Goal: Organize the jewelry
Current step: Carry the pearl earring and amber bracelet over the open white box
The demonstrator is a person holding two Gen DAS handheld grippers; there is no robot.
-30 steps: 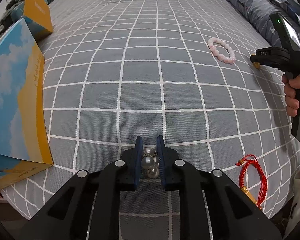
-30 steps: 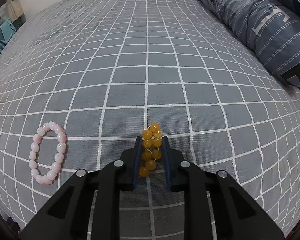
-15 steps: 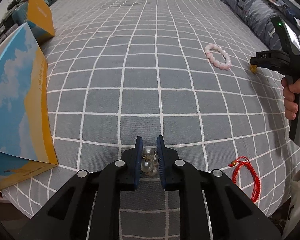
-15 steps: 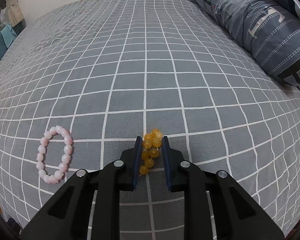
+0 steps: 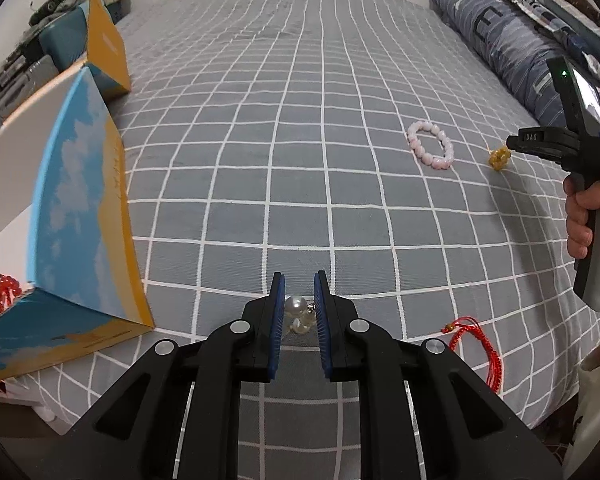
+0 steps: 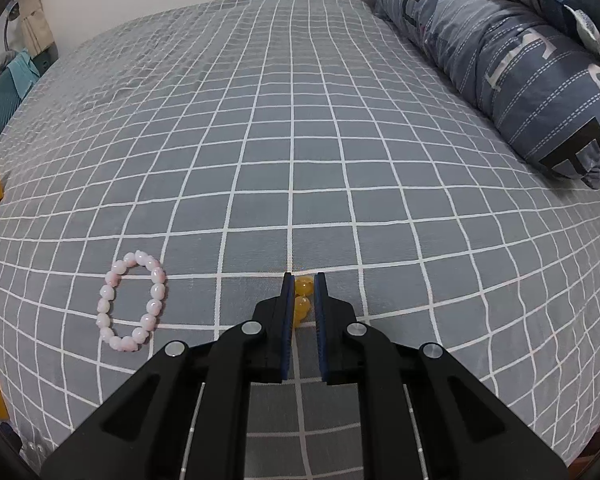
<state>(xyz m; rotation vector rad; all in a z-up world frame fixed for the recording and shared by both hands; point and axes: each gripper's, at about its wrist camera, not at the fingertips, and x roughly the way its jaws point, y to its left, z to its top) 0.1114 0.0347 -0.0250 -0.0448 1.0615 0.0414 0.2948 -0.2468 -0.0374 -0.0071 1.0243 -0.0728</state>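
Grey bedding (image 5: 300, 160) checked with white lines filled both views, a rolled blue quilt (image 6: 520, 80) along one side and an open blue-and-yellow box (image 5: 80, 220) at the other. Clamped nearly shut, the left gripper (image 5: 299, 300) pinched a pearl piece (image 5: 298, 312) between its blue pads, clear of the cover. Jaws closing, the right gripper (image 6: 302, 296) squeezed a bunched amber bead bracelet (image 6: 302, 304), seen from the left wrist dangling at its tip. A pink bead bracelet (image 6: 134, 300) lay flat just beside it, and a red cord bracelet (image 5: 480, 344) sat near the bed's edge. Such strands looked light, limp and smooth-beaded, likely to slip unless gripped across several gathered beads rather than one.
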